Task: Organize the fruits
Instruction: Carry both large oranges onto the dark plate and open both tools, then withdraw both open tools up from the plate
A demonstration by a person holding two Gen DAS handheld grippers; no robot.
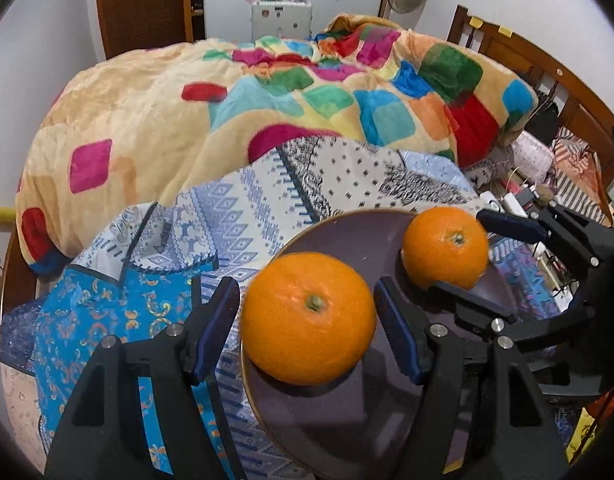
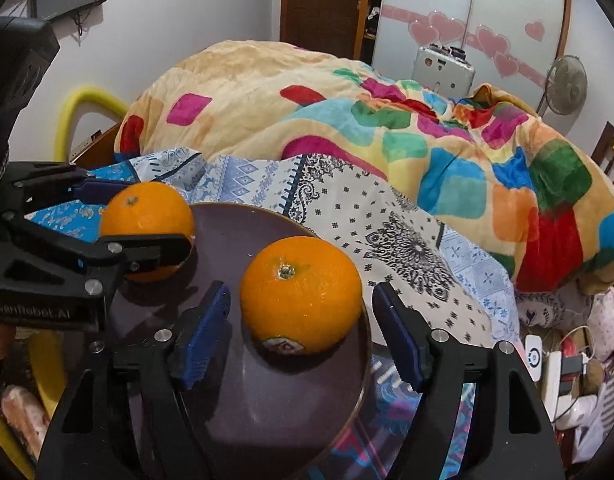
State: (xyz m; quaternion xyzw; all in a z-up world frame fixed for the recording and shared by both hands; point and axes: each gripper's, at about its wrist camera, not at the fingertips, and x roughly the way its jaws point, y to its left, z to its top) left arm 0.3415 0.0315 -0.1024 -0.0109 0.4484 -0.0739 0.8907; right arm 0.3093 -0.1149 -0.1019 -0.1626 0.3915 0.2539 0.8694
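Oranges, 2 round glossy ones, sit on a dark purple round plate (image 1: pixel 347 236). One orange (image 1: pixel 309 318) lies between the left hand-held gripper's (image 1: pixel 307 320) spread fingers, untouched; the other orange (image 2: pixel 301 294) lies likewise between the right hand-held gripper's (image 2: pixel 301 320) spread fingers.

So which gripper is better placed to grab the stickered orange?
Right. The stickered orange sits on the plate between the open fingers of the right gripper; the left gripper straddles the other orange.
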